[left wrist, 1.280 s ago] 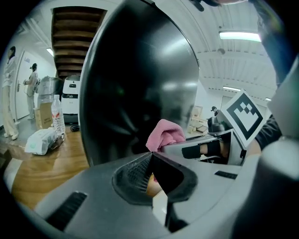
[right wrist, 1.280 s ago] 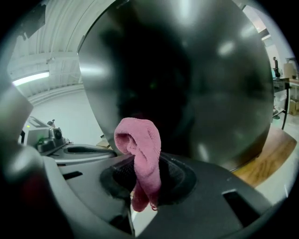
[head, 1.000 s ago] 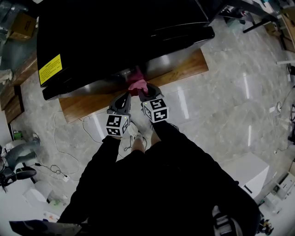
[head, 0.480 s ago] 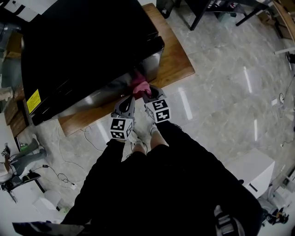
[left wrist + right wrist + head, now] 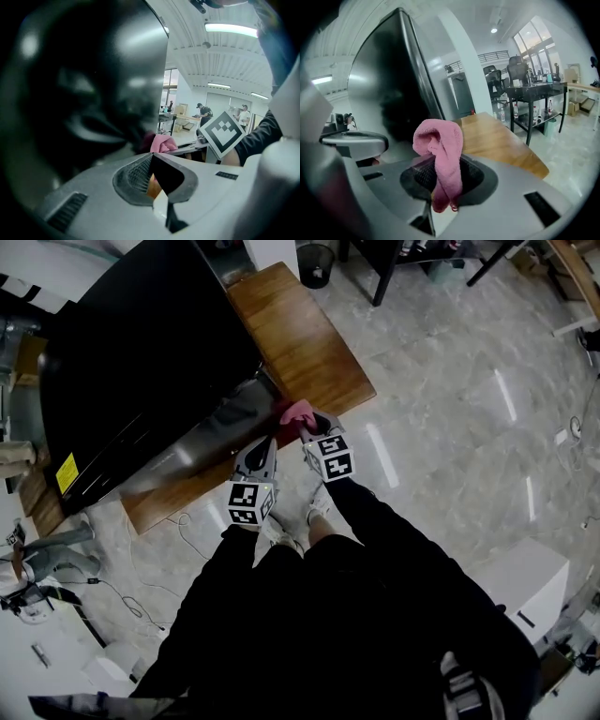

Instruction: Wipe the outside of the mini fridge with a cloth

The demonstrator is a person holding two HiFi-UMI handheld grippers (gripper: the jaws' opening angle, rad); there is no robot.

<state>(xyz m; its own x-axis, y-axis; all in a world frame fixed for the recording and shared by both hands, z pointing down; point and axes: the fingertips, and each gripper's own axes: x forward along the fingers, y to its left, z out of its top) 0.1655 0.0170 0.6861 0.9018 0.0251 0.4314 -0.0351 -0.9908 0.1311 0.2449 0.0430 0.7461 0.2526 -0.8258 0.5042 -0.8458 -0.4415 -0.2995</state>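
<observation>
The black mini fridge [image 5: 141, 362] stands on a low wooden platform [image 5: 300, 343] at the upper left of the head view. My right gripper [image 5: 309, 426] is shut on a pink cloth [image 5: 296, 412] held at the fridge's lower corner, by its shiny side. In the right gripper view the cloth [image 5: 440, 154] bulges up out of the shut jaws, with the fridge [image 5: 389, 89] just behind it. My left gripper [image 5: 262, 448] is beside it, close to the shiny side, shut and empty [image 5: 152, 161]. The fridge [image 5: 84, 93] fills the left of that view.
Marble floor surrounds the platform. A cable [image 5: 178, 521] trails on the floor at the left. A dark bin [image 5: 320, 259] and desk legs [image 5: 403, 259] are beyond the platform. A white box [image 5: 516, 587] sits at the right. A desk with chairs [image 5: 534, 89] stands further off.
The pink cloth in my right gripper has travelled along the fridge's shiny side to its corner by the platform. The left gripper has followed, and the head view has swung round.
</observation>
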